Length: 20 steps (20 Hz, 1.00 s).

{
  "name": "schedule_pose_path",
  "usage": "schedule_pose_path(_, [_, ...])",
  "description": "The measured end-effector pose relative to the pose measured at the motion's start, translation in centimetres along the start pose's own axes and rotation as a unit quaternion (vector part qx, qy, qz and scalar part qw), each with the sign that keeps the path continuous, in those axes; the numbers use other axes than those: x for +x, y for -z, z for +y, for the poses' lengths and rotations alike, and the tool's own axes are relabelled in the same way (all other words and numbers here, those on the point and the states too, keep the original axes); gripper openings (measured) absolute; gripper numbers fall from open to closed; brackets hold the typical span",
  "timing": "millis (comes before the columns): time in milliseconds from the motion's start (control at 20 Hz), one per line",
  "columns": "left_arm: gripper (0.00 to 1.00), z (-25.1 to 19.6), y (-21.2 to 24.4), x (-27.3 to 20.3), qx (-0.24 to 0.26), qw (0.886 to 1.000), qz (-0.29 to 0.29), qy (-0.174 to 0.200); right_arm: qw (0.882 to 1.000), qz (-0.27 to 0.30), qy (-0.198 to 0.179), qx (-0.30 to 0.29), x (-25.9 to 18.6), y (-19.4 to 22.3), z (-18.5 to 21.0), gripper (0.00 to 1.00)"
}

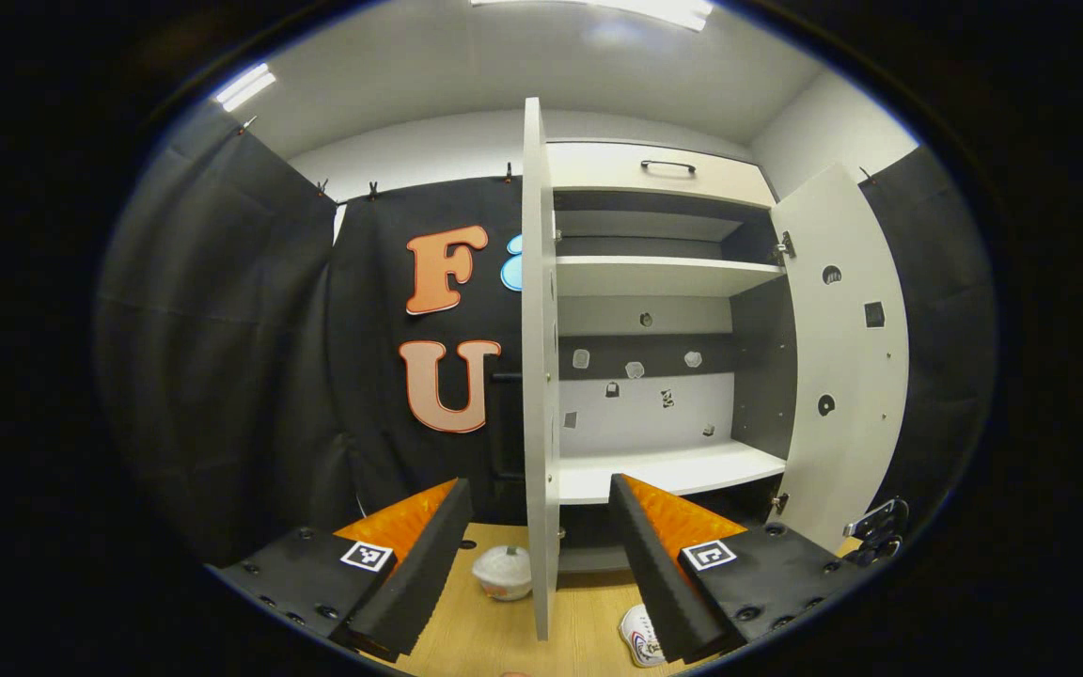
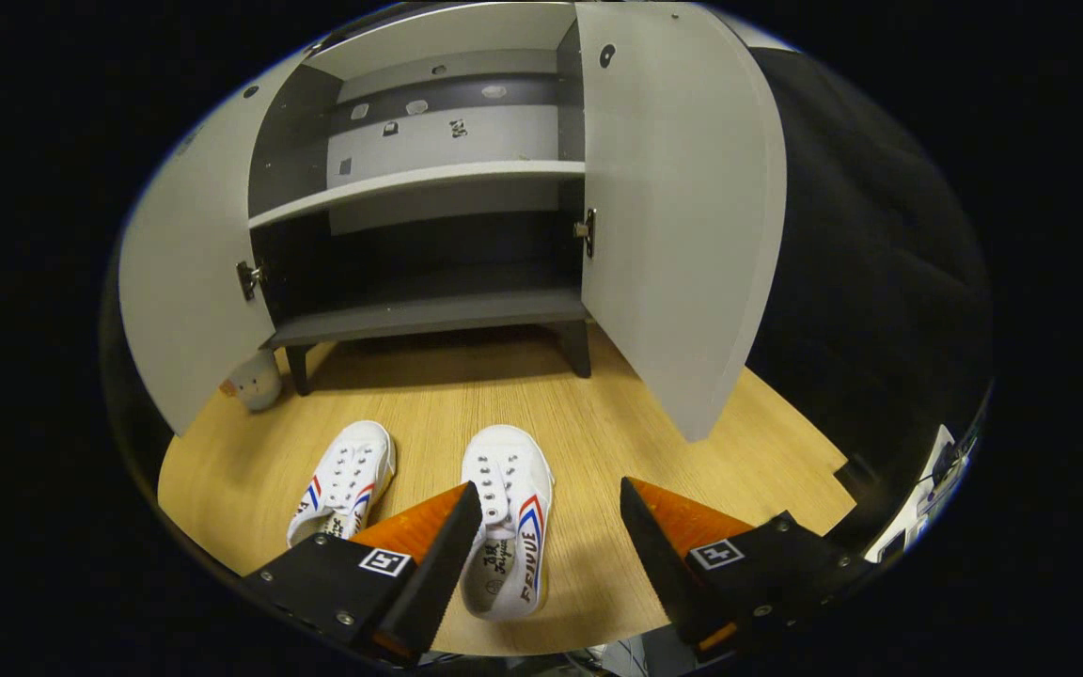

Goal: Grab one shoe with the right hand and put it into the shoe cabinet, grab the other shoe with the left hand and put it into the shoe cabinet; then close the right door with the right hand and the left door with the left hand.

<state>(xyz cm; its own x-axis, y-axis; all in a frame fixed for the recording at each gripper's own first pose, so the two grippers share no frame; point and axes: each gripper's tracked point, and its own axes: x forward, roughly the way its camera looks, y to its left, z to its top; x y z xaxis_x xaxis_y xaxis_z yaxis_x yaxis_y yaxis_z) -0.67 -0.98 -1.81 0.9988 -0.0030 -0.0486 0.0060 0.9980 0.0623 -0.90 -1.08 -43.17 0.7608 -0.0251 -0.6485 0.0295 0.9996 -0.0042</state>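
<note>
Two white canvas shoes lie side by side on the wooden floor before the shoe cabinet [image 2: 429, 315]. In the right gripper view the right shoe [image 2: 509, 512] lies just under and between my right gripper [image 2: 551, 522], which is open and slightly above it. The left shoe [image 2: 346, 480] sits farther left. Both cabinet doors stand open: the left door [image 2: 180, 301] and the right door [image 2: 682, 207]. In the left gripper view my left gripper [image 1: 537, 527] is open, held high, facing the edge of the left door [image 1: 539, 376]. A shoe's toe [image 1: 640, 635] peeks in below.
A small white round toy [image 2: 255, 381] sits on the floor by the cabinet's left leg, also the toy [image 1: 502, 572] in the left gripper view. White shelves [image 1: 664, 465] cross the cabinet. A drawer with a handle [image 1: 667, 166] tops it. Black cloth surrounds the booth.
</note>
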Motion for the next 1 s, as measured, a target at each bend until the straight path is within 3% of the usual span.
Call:
schedule_pose_path(200, [0.96, 0.2, 0.8, -0.1, 0.002, 1.000, 0.012, -0.005, 0.999, 0.043, 0.005, 0.014, 2.3, 3.5, -0.3, 0.81])
schedule_pose_path(500, [0.93, 0.7, 1.4, -0.3, 0.010, 1.000, 0.020, -0.013, 0.995, 0.097, -0.018, 0.009, 4.1, 6.5, 0.6, 0.62])
schedule_pose_path(700, [0.93, 0.9, 2.2, -0.3, 0.008, 0.999, 0.031, -0.014, 0.991, 0.125, -0.021, 0.030, 4.9, 7.4, 1.6, 0.37])
schedule_pose_path(750, [0.93, 1.0, 2.3, -0.2, 0.007, 0.999, 0.032, -0.016, 0.992, 0.126, -0.014, 0.030, 5.2, 7.4, 1.6, 0.25])
schedule_pose_path(800, [0.93, 1.1, 2.3, -0.2, 0.006, 0.999, 0.033, -0.017, 0.992, 0.126, -0.007, 0.025, 5.2, 7.4, 1.3, 0.22])
schedule_pose_path(850, [0.96, 1.1, 2.3, -0.1, 0.005, 0.999, 0.033, -0.018, 0.992, 0.126, 0.001, 0.018, 5.3, 7.4, 0.9, 0.09])
schedule_pose_path(900, [0.93, 1.1, 2.3, -0.1, 0.004, 0.999, 0.033, -0.018, 0.992, 0.126, 0.001, 0.012, 5.2, 7.0, 1.0, 0.02])
schedule_pose_path(1000, [0.93, 1.2, 2.3, 0.0, 0.003, 0.999, 0.032, -0.018, 0.992, 0.126, 0.006, 0.006, 4.4, 6.0, 0.7, 0.00])
